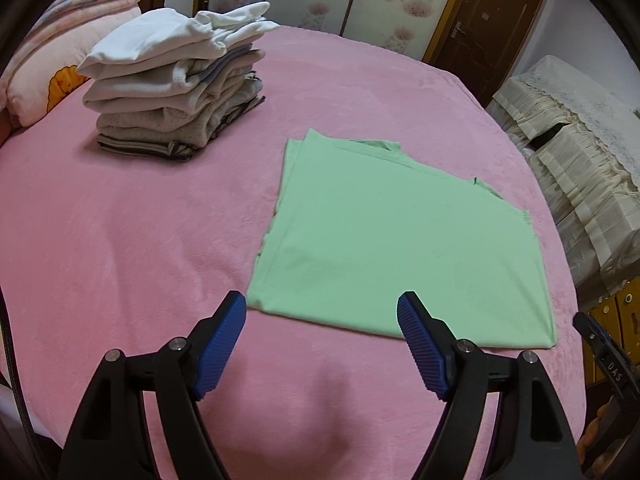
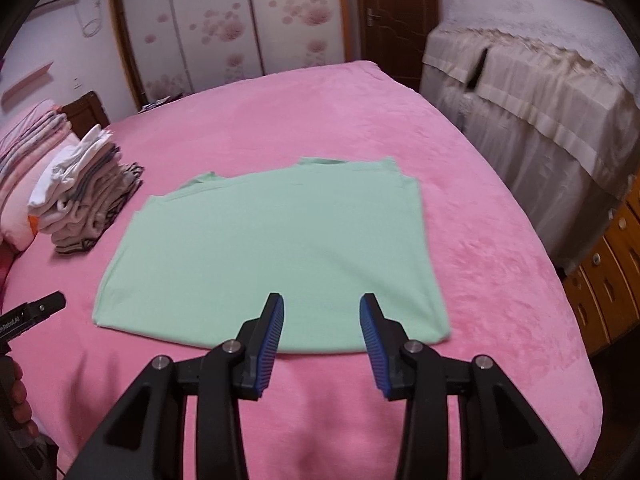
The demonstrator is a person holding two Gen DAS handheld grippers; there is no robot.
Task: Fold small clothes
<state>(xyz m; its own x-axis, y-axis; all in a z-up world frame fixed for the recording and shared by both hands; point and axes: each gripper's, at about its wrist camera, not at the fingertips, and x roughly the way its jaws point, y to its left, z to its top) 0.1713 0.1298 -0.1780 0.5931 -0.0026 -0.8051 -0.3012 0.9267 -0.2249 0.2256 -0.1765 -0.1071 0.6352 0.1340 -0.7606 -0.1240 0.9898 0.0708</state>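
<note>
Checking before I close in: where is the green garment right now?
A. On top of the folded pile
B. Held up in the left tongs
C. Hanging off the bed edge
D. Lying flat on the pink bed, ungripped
D: the green garment lies flat on the pink bed, with both the left tongs and right tongs open and empty.

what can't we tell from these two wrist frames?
- Green shirt: sleeves and underside, tucked under its own folds, both views.
- Folded stack: garment types and count; small in the right wrist view, only edges show.
- Left gripper, right gripper: both open, but the fisheye hides height above the blanket.
</note>
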